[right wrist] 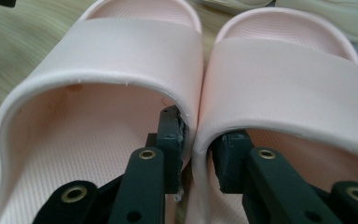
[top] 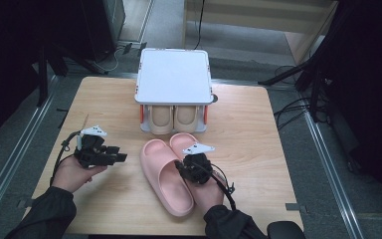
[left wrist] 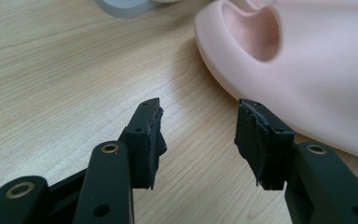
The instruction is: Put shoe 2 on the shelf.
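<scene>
Now, right gripper [right wrist: 196, 154]: one jaw inside each pink slipper, pinching their two touching side walls together.
Left slipper [right wrist: 121, 56]: on the table [top: 248, 124], beside the right slipper [right wrist: 289, 74].
Left gripper [left wrist: 198, 140]: released, nothing between its jaws, just beside the left slipper.

A light wooden table [top: 99, 99] stands on grey carpeted floor [top: 10, 144].

Two pink slippers [top: 165, 175] lie touching, side by side.

Overhead view; two close claw views
</scene>
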`<state>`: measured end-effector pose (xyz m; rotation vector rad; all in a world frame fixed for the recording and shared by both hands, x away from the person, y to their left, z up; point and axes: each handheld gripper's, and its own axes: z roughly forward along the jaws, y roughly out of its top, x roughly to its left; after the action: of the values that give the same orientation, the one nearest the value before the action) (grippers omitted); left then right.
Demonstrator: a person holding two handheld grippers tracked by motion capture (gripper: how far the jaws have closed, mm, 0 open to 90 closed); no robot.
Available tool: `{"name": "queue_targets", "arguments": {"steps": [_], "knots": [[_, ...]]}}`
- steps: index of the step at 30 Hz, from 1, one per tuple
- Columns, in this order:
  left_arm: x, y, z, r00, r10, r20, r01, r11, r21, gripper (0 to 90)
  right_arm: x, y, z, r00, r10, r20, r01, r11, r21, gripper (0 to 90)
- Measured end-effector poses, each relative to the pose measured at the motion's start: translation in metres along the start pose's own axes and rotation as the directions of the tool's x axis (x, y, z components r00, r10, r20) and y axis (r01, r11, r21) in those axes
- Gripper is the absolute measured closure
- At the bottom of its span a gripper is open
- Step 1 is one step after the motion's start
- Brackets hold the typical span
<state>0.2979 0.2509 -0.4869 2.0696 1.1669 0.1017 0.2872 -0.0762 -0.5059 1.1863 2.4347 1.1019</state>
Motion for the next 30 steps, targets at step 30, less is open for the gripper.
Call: {"name": "queue_targets", "arguments": {"steps": [30], "knots": [[0.004, -0.001, -0.005, 0.9998, -0.017, 0.002, 0.017, 0.9996, -0.022, 50.2, -0.002, 0.019, -0.021, 0.9555, -0.189, -0.226, 0.205, 0.977, 0.05, 76.6]]}}
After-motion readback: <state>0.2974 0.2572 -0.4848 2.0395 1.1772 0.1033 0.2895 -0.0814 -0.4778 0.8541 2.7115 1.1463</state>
